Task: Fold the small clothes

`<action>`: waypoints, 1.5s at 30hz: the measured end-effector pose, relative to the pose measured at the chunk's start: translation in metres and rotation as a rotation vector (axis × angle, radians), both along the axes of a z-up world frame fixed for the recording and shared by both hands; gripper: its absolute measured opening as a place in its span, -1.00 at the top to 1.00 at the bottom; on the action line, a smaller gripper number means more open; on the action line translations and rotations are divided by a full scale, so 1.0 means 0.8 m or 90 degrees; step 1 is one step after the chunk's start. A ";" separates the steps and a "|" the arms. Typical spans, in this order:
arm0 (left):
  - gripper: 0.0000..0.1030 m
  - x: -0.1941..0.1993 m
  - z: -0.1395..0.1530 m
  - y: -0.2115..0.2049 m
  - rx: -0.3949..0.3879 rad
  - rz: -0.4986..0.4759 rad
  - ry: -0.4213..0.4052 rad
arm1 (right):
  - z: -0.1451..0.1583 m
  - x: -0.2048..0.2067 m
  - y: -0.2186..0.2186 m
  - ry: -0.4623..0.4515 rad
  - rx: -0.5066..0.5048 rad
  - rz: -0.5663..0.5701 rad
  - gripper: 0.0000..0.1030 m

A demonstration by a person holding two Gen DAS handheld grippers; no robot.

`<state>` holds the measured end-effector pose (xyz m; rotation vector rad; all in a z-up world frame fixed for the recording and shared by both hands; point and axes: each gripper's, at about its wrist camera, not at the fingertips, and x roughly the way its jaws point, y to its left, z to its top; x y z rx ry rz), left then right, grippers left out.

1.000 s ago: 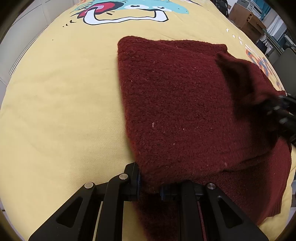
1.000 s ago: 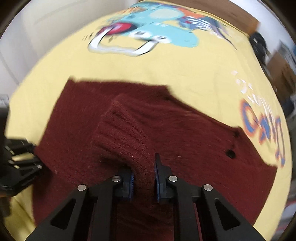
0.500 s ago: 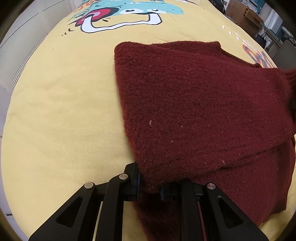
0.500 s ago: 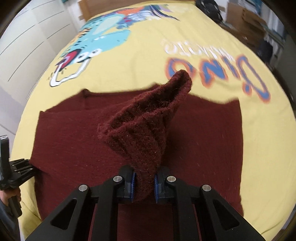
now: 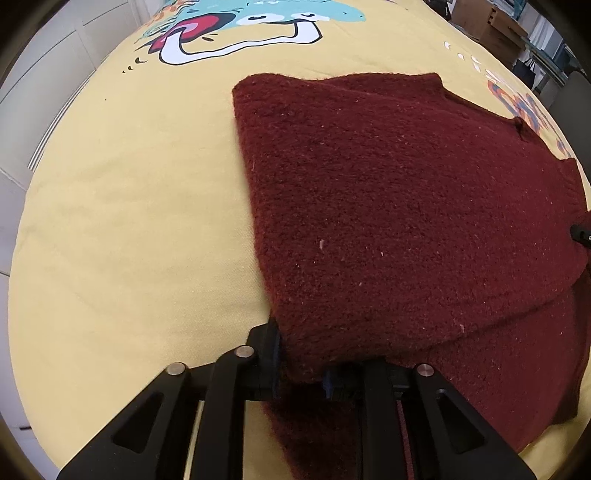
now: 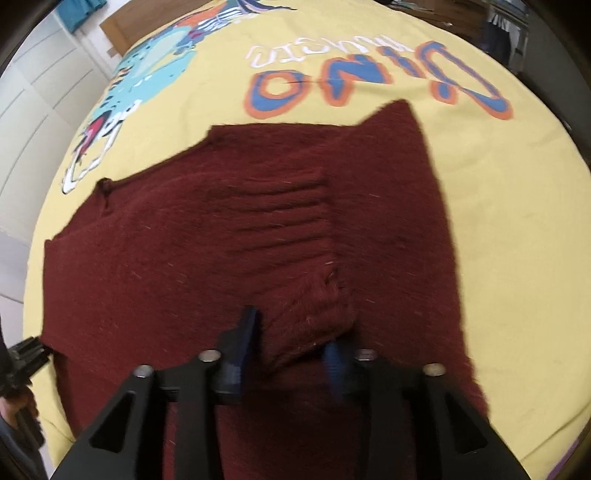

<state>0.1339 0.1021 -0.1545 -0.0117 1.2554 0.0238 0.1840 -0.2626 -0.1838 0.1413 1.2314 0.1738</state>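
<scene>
The sweater (image 5: 406, 206) lies flat on the bedspread (image 5: 129, 221), folded so that 1 upper layer rests on a lower layer that projects beyond it at the near right of the left wrist view. The left gripper (image 5: 301, 363) sits at the near left corner of the sweater with that corner between its 2 fingers, and the printed cartoon figure (image 5: 255, 22) lies beyond the sweater's far edge. In the right wrist view, the ribbed cuff (image 6: 295, 266) lies on top of the sweater body, with its near end between the 2 fingers of the right gripper (image 6: 290, 350); the printed lettering (image 6: 369, 77) lies behind the sweater, and the left gripper (image 6: 26, 354) sits at the sweater's left edge.
</scene>
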 end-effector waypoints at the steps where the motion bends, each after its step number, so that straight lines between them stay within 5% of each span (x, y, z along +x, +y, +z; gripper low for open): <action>1: 0.63 -0.001 0.001 0.000 -0.001 0.005 0.002 | 0.001 -0.003 -0.004 -0.002 -0.017 0.000 -0.22; 4: 0.34 -0.004 0.005 0.008 -0.005 0.034 0.009 | 0.008 -0.010 -0.017 -0.005 -0.049 -0.008 -0.33; 6: -0.37 -0.008 0.018 0.011 0.006 0.044 0.005 | 0.019 -0.015 -0.024 -0.011 -0.065 -0.008 -0.48; 10: -0.66 -0.024 0.050 0.007 0.005 0.035 -0.018 | 0.054 -0.029 -0.022 -0.051 -0.083 0.011 -0.63; 12: -0.98 -0.029 0.065 -0.002 0.012 0.021 -0.033 | 0.071 -0.032 -0.011 -0.071 -0.082 0.025 -0.77; 14: -0.98 -0.030 0.077 -0.015 0.021 0.006 -0.047 | 0.087 -0.036 0.008 -0.091 -0.084 0.048 -0.99; 21: -0.98 -0.006 0.086 -0.079 0.000 -0.035 -0.082 | 0.089 -0.037 0.094 -0.119 -0.096 0.132 -0.99; 29: -0.98 0.010 0.006 -0.117 0.022 -0.065 -0.060 | 0.002 -0.033 0.134 -0.083 -0.141 0.154 -0.99; 36: -0.99 0.006 -0.005 -0.092 0.055 -0.039 -0.082 | -0.009 -0.036 0.090 -0.111 -0.145 0.116 -0.99; 45: -0.99 0.008 -0.011 -0.058 0.003 -0.017 -0.067 | -0.014 -0.027 -0.001 -0.084 -0.081 0.039 -0.99</action>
